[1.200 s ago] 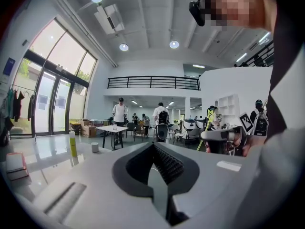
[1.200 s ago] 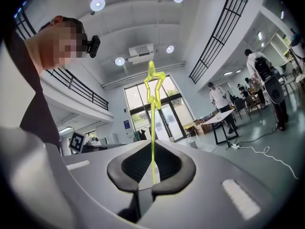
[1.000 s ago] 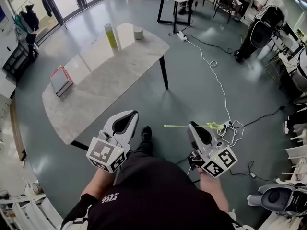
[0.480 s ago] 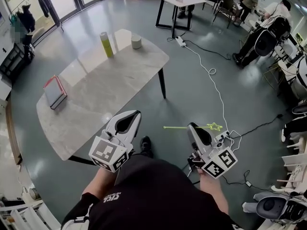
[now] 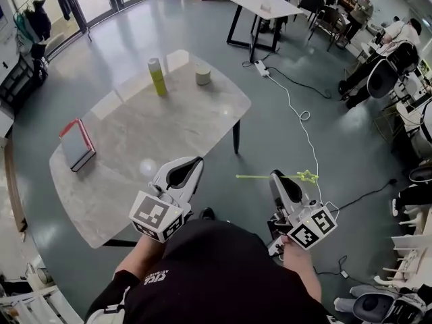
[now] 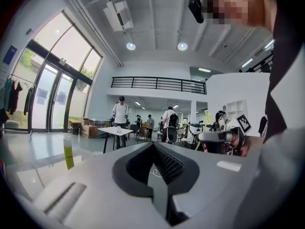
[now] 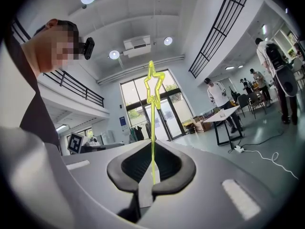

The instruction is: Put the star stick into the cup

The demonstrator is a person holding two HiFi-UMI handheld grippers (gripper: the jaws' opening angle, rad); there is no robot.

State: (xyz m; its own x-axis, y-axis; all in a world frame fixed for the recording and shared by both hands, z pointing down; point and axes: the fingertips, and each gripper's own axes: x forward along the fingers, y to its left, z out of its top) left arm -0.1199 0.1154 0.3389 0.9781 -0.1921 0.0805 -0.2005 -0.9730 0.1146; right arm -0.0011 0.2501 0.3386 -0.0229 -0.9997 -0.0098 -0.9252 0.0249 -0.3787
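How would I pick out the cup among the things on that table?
Find the long pale marble table in front of the person. At its far end stand a tall yellow-green bottle and, right of it, the cup. The cup is the short, squat, beige one.

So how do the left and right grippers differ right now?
The right gripper is clamped on the star stick; the left gripper holds nothing. In the head view the left gripper lies over the table edge, the right gripper over the floor. Both have jaws together.

Two tools [image 5: 195, 161] [image 5: 275, 175], one star stick [image 5: 260, 177], one cup [image 5: 203, 76], one bottle [image 5: 156, 77], one book [image 5: 75, 144].
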